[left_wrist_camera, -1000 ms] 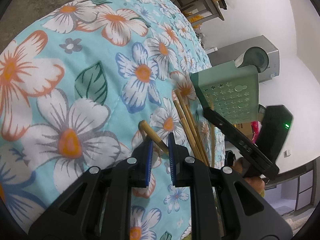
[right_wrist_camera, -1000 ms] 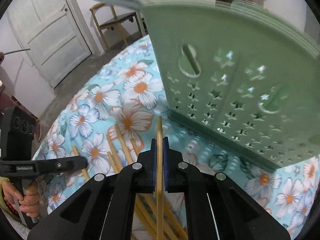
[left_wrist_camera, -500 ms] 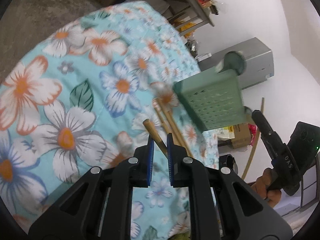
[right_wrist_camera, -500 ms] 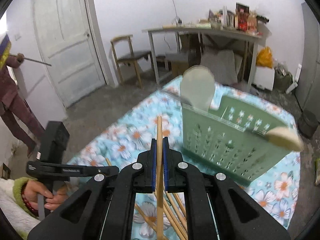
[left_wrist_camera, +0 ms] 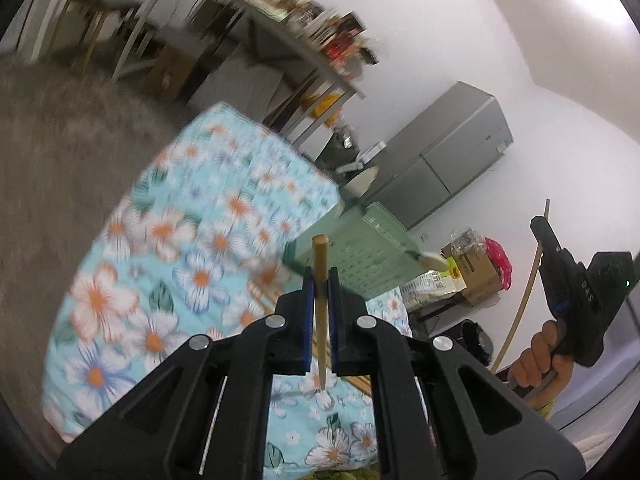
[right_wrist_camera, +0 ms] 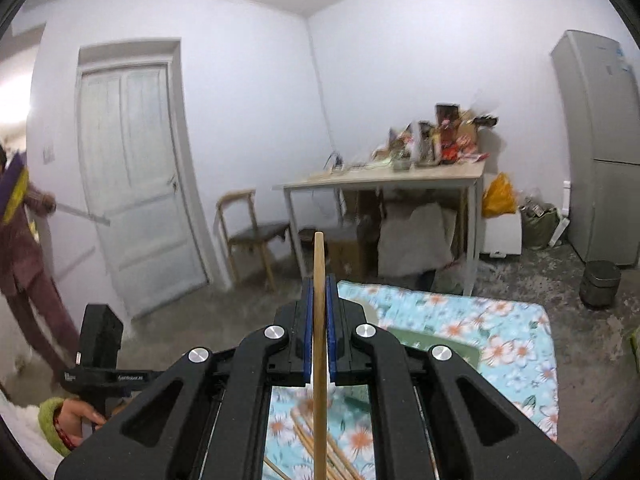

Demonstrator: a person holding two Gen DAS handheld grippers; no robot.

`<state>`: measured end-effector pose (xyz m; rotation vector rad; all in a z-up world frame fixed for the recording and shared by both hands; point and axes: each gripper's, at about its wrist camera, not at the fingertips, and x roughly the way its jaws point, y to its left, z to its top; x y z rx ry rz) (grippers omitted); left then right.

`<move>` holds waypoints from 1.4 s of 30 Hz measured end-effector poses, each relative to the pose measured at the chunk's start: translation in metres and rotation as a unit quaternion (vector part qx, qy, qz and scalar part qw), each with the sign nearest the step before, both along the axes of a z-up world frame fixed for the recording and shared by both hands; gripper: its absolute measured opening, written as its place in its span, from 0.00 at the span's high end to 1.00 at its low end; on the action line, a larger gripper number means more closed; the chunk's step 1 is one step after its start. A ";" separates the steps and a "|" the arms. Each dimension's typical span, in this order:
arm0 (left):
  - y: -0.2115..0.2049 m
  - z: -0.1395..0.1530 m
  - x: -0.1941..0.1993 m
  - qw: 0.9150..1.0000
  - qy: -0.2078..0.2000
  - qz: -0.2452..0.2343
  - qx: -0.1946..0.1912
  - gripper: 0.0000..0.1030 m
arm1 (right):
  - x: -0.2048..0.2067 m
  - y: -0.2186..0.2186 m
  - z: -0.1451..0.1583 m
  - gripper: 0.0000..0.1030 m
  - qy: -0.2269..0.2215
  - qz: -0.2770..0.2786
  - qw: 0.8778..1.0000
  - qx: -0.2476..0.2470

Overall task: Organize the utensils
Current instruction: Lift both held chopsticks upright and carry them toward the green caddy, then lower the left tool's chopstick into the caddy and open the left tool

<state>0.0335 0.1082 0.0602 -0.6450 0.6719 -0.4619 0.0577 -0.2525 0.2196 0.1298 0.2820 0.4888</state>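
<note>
While each hand-held gripper, the left (left_wrist_camera: 319,280) and the right (right_wrist_camera: 319,286), is clamped tight on a single chopstick (left_wrist_camera: 321,300) (right_wrist_camera: 319,320) standing upright between its pads, this looks like the carrying step. Next, I'd say, both sticks must drop into the green basket (left_wrist_camera: 360,256) on the flowered surface (left_wrist_camera: 160,280) below.

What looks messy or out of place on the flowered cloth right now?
Several loose chopsticks lie crisscrossed in a jumble on the flowered cloth instead of standing in the green basket. Each gripper, left and right, holds one chopstick.
</note>
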 end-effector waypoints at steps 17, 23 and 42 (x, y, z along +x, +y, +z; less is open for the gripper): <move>-0.065 0.155 0.023 0.962 -0.250 -0.042 0.100 0.95 | -0.005 -0.046 -0.002 0.94 -0.011 -0.049 0.996 0.069; -0.111 0.170 0.046 0.937 -0.297 -0.044 0.179 0.95 | 0.006 -0.048 -0.008 0.94 -0.007 -0.049 0.996 0.077; -0.172 0.127 0.125 0.944 -0.249 -0.107 0.189 0.95 | 0.039 -0.060 -0.024 0.94 0.024 -0.057 0.994 0.085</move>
